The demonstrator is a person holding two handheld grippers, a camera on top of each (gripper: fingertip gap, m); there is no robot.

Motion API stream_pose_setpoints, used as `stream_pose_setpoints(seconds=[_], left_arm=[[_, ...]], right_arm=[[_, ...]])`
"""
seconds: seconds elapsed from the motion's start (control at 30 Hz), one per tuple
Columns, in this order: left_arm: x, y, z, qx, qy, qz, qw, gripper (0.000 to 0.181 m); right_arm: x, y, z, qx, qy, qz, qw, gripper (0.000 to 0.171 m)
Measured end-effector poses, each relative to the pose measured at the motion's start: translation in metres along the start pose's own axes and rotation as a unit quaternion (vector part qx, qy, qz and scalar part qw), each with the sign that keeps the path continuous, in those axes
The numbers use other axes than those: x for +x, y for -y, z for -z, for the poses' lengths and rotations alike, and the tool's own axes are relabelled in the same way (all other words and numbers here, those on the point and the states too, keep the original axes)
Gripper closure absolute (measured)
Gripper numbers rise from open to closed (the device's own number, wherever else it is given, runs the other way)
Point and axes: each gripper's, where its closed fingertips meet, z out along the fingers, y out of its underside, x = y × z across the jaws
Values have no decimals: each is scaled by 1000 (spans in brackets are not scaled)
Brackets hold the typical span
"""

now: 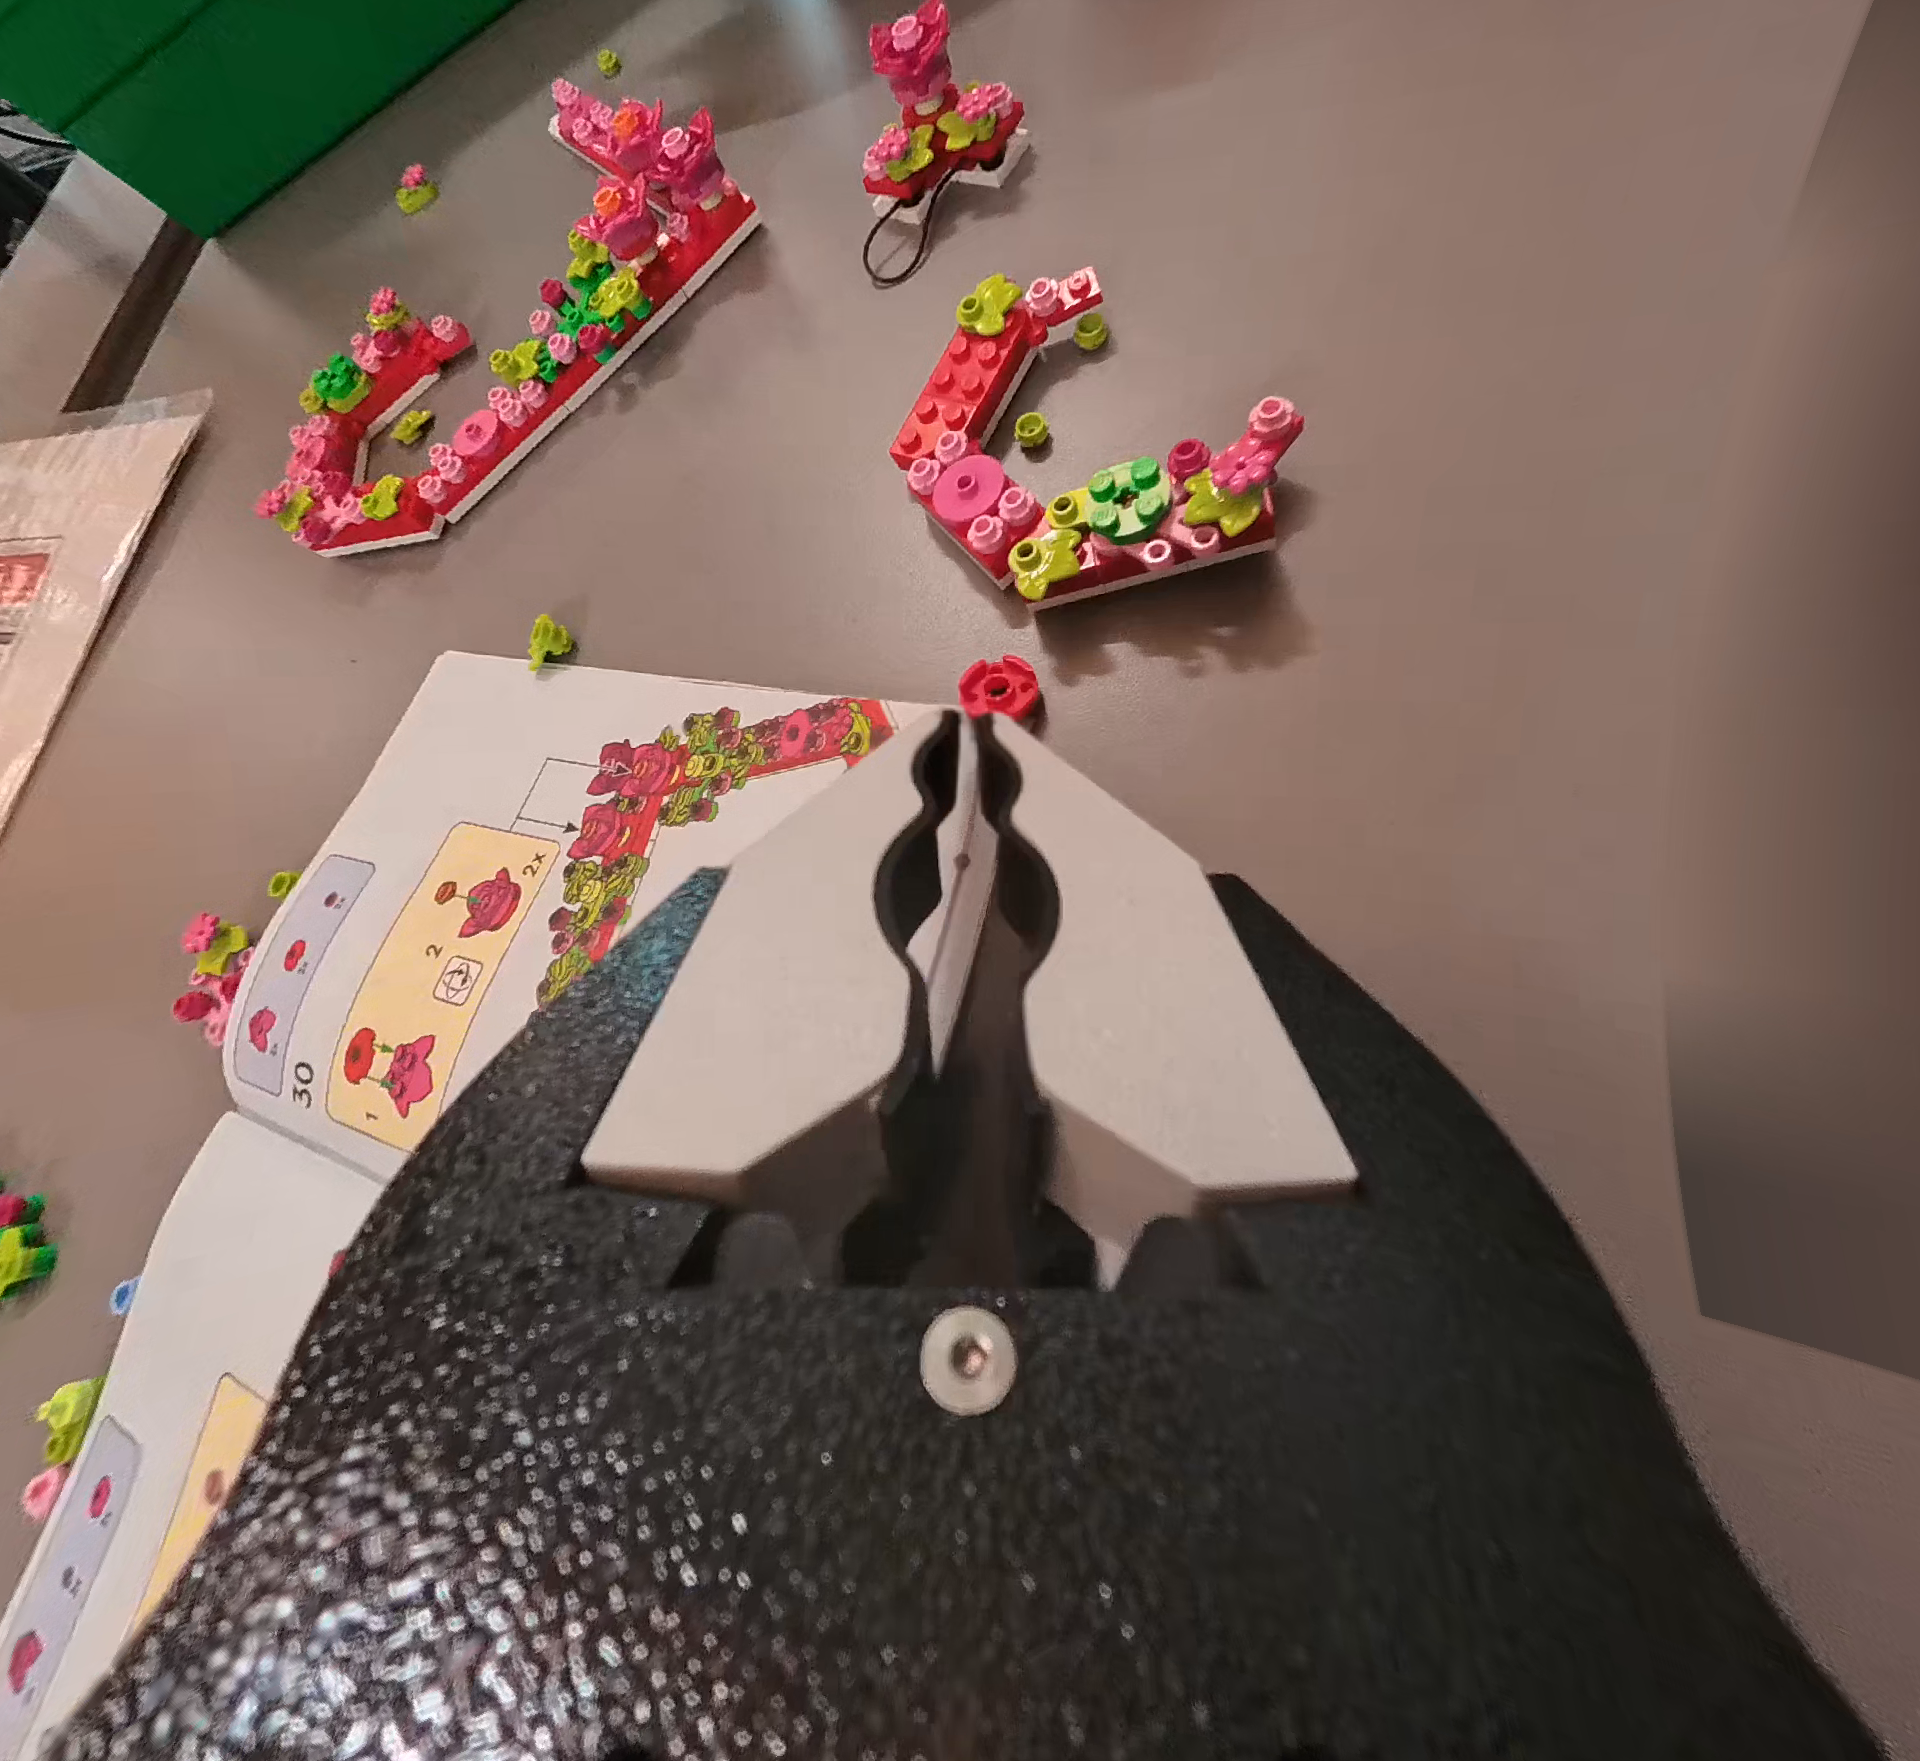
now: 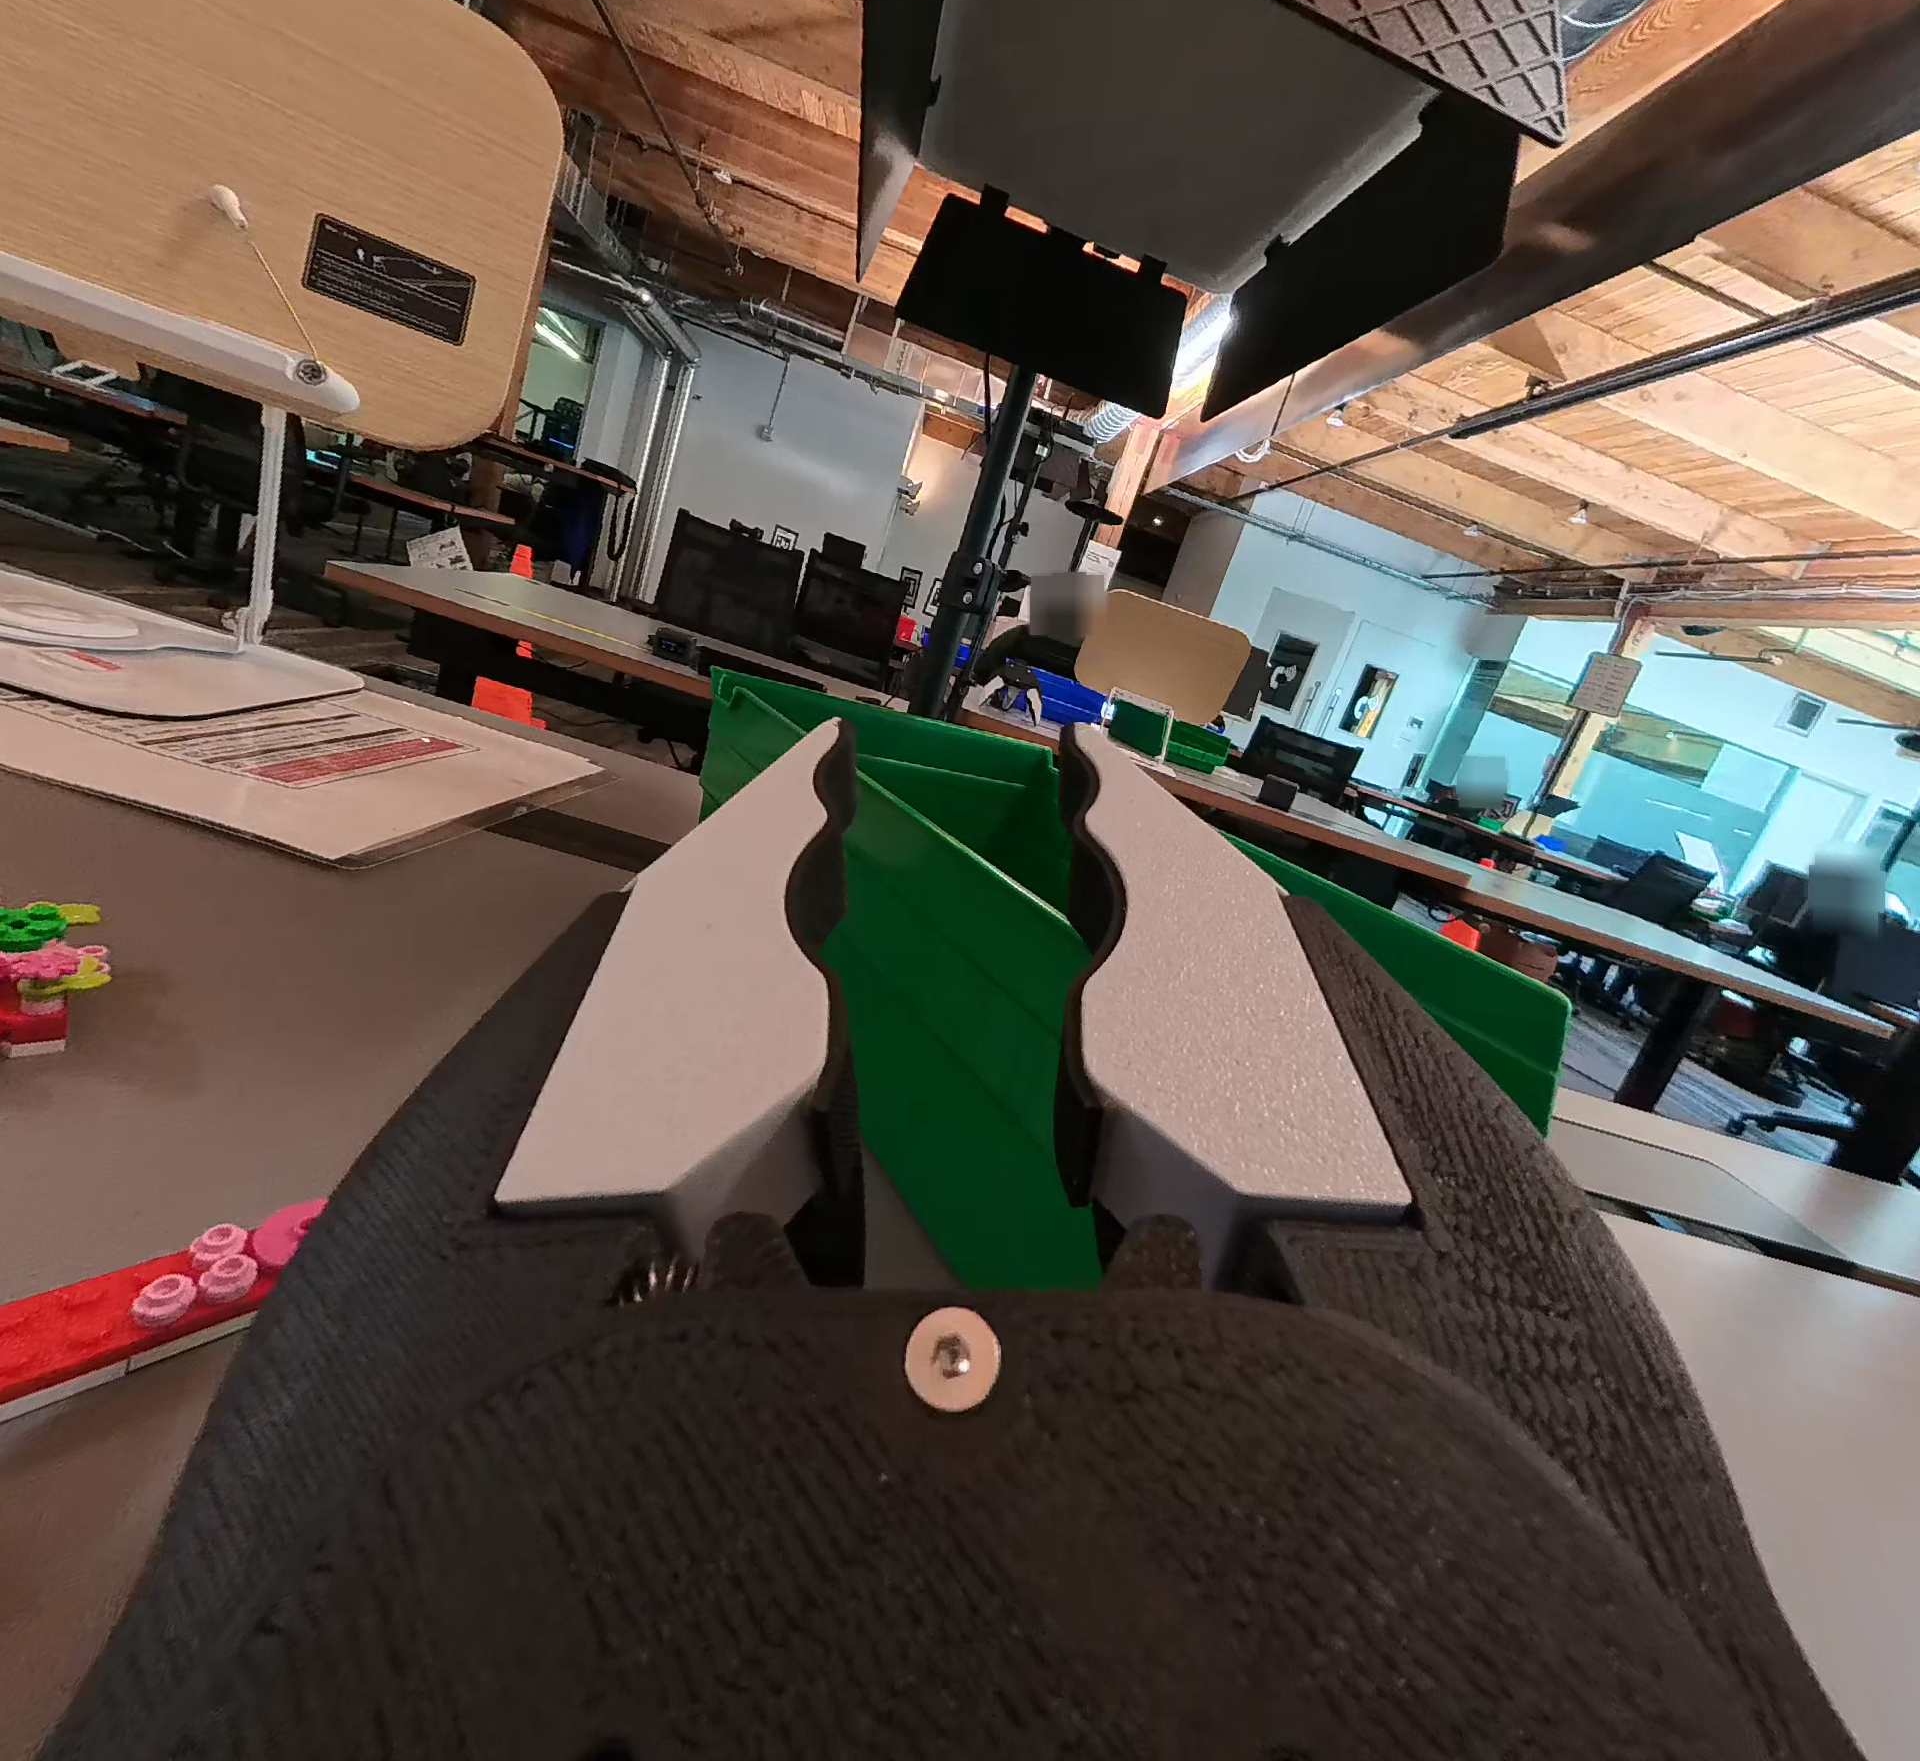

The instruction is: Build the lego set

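**Flower border part built, loose red round piece at my left tips**

Left wrist view: my left gripper (image 1: 975,724) has its fingers drawn together, nearly touching; nothing sits between them that I can make out. The red round piece (image 1: 998,685) lies on the table (image 1: 1455,776) just beyond the tips, beside the open instruction booklet (image 1: 436,880). Three built sections stand further off: a long flowered strip (image 1: 499,381), a small flower cluster (image 1: 940,122), and a U-shaped section (image 1: 1081,475) with bare red studs, so I judge much decorating remains. Open table lies to the right.

Right wrist view: my right gripper (image 2: 956,755) is held apart and empty, pointing at a green bin (image 2: 956,984). The table edge lies close on its right.
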Motion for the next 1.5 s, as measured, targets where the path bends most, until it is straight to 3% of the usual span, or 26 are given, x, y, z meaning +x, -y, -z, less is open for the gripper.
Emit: stream_pose_setpoints(seconds=[0.17, 0.27, 0.43, 0.7, 0.77, 0.9, 1.0, 1.13, 1.23, 1.5], left_arm=[[-11, -2, 5, -13, 41, -13, 999, 181], [-38, -5, 28, -19, 137, 0, 990, 181], [-92, -55, 103, -108, 338, 38, 934, 181], [-90, -120, 169, -196, 441, 68, 873, 181], [-81, -129, 173, -214, 443, 70, 868, 176], [-71, -135, 180, -214, 451, 106, 860, 144], [-68, -117, 178, -158, 450, 138, 868, 126], [-55, -65, 136, -50, 370, 153, 915, 138], [-42, -44, 102, -18, 292, 191, 937, 137], [-54, -46, 89, 6, 249, 260, 933, 137]], right_arm=[[0, 0, 1, -1, -1, 1, 1000, 136], [4, 0, 1, 1, -7, -6, 1000, 136], [5, 0, 2, 0, -10, -9, 1000, 136], [6, 0, 2, 1, -13, -12, 1000, 138], [7, -1, 2, 0, -13, -13, 1000, 139], [6, -1, 2, -2, -12, -12, 1000, 139], [6, -1, 2, -2, -13, -10, 1000, 140], [6, -1, 2, -3, -14, -7, 1000, 140], [4, -2, 1, -4, -10, -7, 1000, 141], [4, -2, 1, -5, -8, -6, 1000, 142]])
